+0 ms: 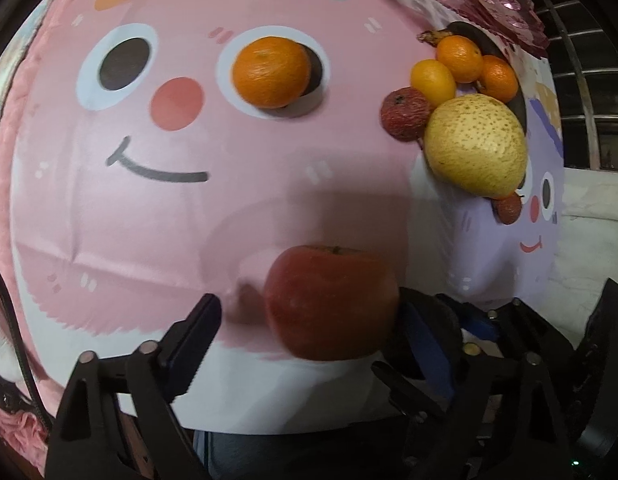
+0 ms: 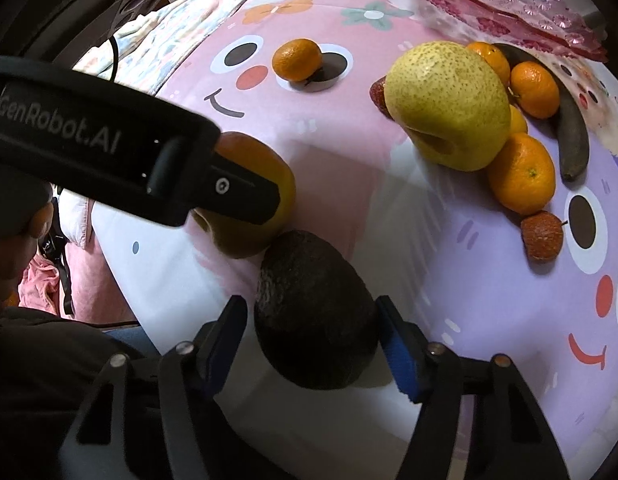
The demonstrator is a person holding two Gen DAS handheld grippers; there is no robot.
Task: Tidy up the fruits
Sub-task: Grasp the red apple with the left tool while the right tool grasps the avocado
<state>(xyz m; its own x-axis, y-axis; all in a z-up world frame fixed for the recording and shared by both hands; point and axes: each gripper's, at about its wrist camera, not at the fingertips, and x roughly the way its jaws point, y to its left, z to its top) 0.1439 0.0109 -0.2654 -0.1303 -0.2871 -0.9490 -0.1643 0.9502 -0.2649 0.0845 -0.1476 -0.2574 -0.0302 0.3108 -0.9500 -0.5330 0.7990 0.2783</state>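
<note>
The left tongs (image 1: 309, 320) point steeply down over a round red apple (image 1: 332, 302) that sits on the pink cartoon-face cloth (image 1: 149, 216) covering the counter; the apple lies between the two black fingers, the right one close against its side and the left one clearly apart, so the tongs stand fairly wide and do not grip it. The right tongs (image 2: 309, 334) straddle a dark, rough-skinned avocado (image 2: 315, 312) just beside the apple, with a small gap at each blue pad. A lone orange mandarin (image 1: 272, 72) rests on a printed eye. Farther right, a big speckled yellow pear (image 1: 475, 144) lies among small mandarins (image 1: 459, 58), reddish wrinkled fruits (image 1: 405, 114) and a blackened banana (image 2: 571, 128).
</note>
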